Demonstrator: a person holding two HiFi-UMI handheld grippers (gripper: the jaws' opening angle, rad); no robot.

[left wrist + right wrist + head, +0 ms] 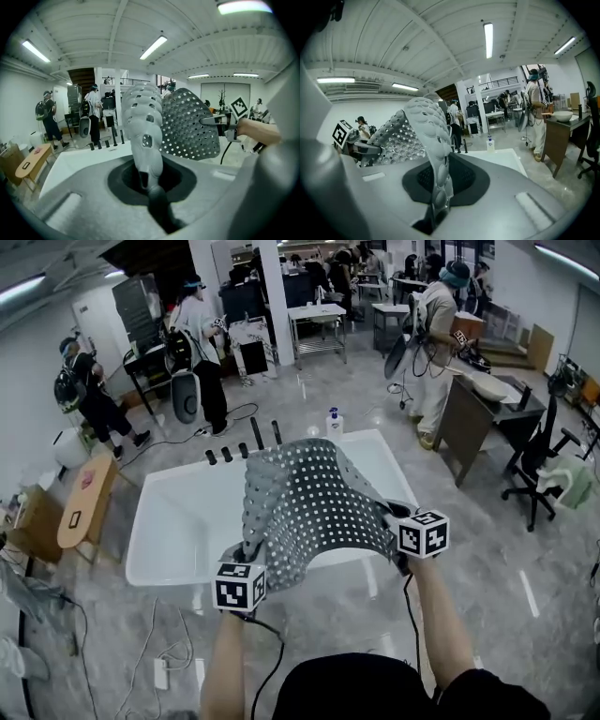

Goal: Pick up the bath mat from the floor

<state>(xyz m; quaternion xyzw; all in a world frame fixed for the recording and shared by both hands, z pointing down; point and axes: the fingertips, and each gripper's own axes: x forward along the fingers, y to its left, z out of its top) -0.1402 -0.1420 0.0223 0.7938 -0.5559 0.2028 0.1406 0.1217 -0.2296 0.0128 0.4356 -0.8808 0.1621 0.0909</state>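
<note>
A grey perforated bath mat hangs in the air over a white bathtub, stretched between both grippers. My left gripper is shut on the mat's near left corner, which shows pinched in the left gripper view. At the near right corner my right gripper is shut on the mat's edge, and its own view shows the edge clamped between the jaws. The mat's suction-cup underside curls upward there. Each gripper view also catches the other gripper at the mat's far corner.
Black tap handles line the tub's far rim, with a soap bottle beside them. A wooden side table stands left, a desk and office chair right. Several people stand behind. Cables lie on the floor.
</note>
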